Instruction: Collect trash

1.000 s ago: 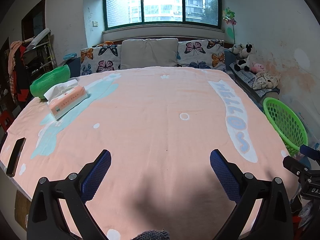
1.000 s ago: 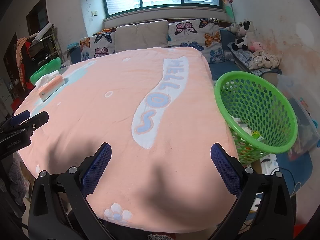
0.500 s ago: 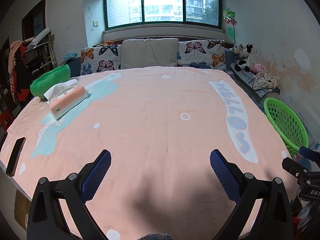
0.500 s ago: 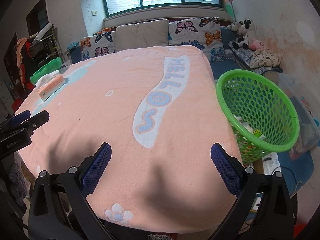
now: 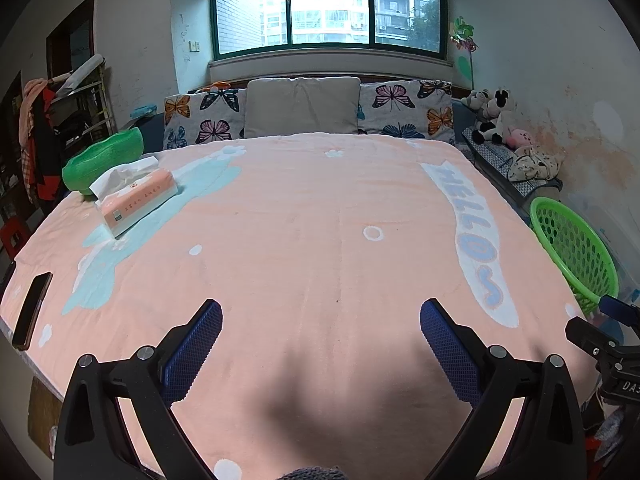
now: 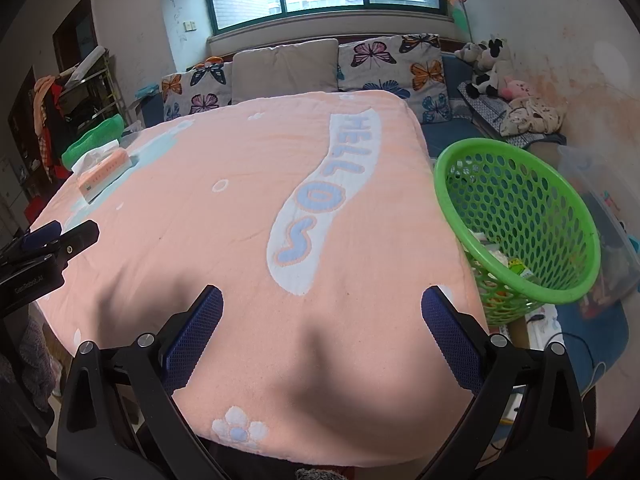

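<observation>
Since a second ago almost nothing has shifted; the green basket (image 6: 516,224) only slides slightly right in my right view. Both my left gripper (image 5: 321,322) and right gripper (image 6: 322,308) hover over the near edge of the peach bed cover (image 5: 304,232), fingers spread, grasping nothing. Basket sits off the bed's right side, trash inside. Tissue box (image 5: 138,201) far left, phone (image 5: 32,310) at near left edge.
</observation>
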